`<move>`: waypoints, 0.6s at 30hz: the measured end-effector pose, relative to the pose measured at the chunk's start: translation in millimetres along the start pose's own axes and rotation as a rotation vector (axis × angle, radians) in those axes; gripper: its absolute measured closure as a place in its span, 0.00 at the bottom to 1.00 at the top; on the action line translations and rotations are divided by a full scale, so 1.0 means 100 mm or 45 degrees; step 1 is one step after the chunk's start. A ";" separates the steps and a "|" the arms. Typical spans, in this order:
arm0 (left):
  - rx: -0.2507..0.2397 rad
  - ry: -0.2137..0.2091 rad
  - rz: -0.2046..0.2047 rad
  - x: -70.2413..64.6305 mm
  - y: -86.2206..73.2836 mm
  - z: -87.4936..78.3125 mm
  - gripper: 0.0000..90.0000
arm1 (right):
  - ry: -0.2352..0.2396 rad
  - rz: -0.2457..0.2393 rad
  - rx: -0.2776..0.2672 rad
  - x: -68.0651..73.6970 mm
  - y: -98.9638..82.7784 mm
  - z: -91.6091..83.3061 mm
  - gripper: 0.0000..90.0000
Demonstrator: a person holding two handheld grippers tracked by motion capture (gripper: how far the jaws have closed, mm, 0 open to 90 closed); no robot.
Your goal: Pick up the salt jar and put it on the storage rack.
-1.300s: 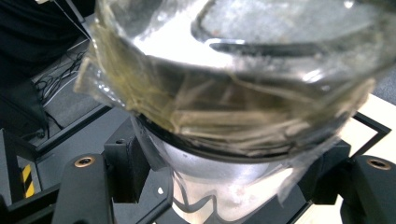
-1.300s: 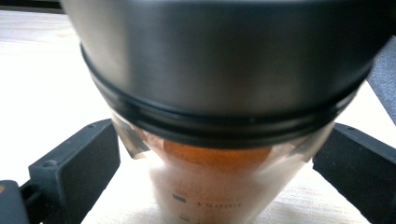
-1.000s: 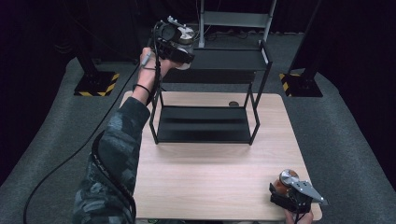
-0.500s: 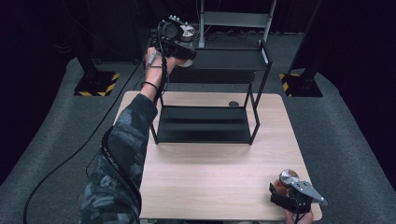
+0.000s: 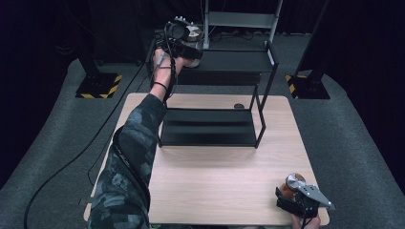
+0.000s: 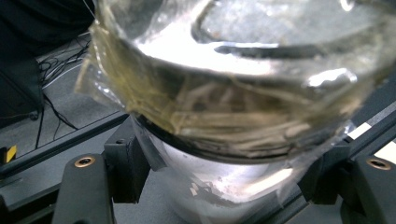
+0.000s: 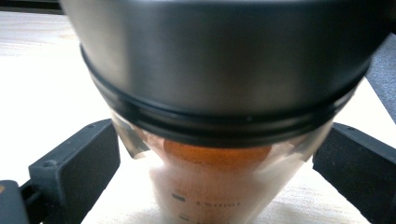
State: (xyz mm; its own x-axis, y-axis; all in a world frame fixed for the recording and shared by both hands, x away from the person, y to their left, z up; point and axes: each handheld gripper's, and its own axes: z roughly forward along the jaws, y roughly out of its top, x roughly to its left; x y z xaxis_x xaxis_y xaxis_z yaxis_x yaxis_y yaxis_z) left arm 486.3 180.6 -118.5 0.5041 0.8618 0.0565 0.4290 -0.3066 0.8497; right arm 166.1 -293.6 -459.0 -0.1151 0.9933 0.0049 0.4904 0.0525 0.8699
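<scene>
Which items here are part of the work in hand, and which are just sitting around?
In the job:
left gripper, shut on a clear jar over the black rack's top shelf
right gripper, shut on an orange-filled jar

Lying about:
small round object on the table

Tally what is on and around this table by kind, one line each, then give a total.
Grippers: 2, the left gripper and the right gripper
Clear jars with a metal lid: 2, the pale-filled jar in the left gripper, the orange-filled jar in the right gripper
Black two-tier rack: 1
Small dark disc on the wooden table: 1
Total: 6
</scene>
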 end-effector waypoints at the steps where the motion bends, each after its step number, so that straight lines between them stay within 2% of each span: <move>1: 0.000 0.000 0.000 0.00 0.00 0.00 0.34 | 0.000 0.000 -0.001 0.00 0.00 0.00 0.00; 9: 0.004 -0.014 -0.029 0.02 -0.03 0.07 0.34 | 0.001 0.001 -0.004 0.00 -0.01 0.00 0.00; 13: -0.021 -0.033 -0.075 0.06 -0.08 0.10 0.34 | 0.000 0.002 -0.005 0.00 -0.01 0.00 0.00; 18: -0.035 -0.029 -0.090 0.05 -0.10 0.12 0.34 | -0.002 0.001 -0.005 0.00 -0.01 0.00 0.00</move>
State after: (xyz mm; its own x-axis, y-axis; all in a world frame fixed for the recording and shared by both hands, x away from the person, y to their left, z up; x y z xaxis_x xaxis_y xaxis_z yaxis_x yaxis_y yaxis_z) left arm 493.4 183.7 -133.0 0.4906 0.8713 -0.0157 0.4434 -0.2341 0.8652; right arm 165.4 -293.2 -459.6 -0.1136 0.9935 0.0047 0.4868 0.0516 0.8720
